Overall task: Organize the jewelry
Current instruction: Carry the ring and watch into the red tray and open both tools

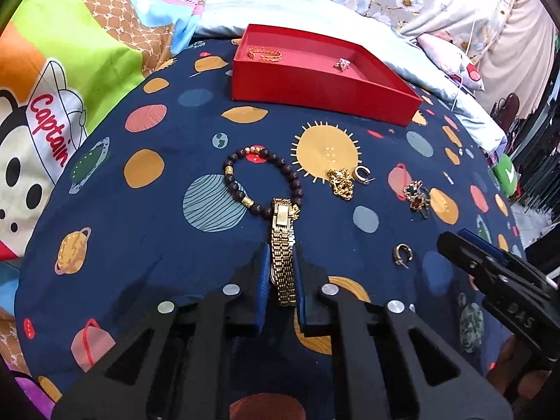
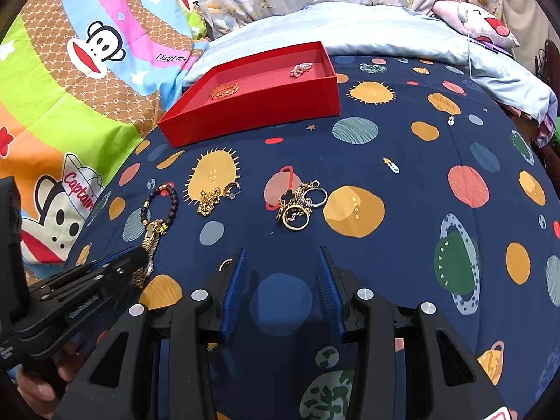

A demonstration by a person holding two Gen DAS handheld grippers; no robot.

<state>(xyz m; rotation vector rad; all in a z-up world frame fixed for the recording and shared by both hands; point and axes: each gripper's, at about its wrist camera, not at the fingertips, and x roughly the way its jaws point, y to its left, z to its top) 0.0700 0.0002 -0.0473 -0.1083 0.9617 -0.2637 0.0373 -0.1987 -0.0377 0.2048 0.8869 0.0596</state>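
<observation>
Bed under a navy planet sheet: your left tongs (image 1: 281, 266) pinch the gold watch band (image 1: 282, 245), long axis along the fingers. Red tray (image 1: 315, 84) lies straight ahead toward the far edge. Right tongs (image 2: 281, 273) half-open, empty, hovering nearby.

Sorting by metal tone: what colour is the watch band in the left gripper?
Gold watch band, clearest in the left wrist view.

Tray (image 1: 315, 80) behind bead bracelet (image 1: 241, 182); chain (image 1: 339, 182) right of bracelet
</observation>
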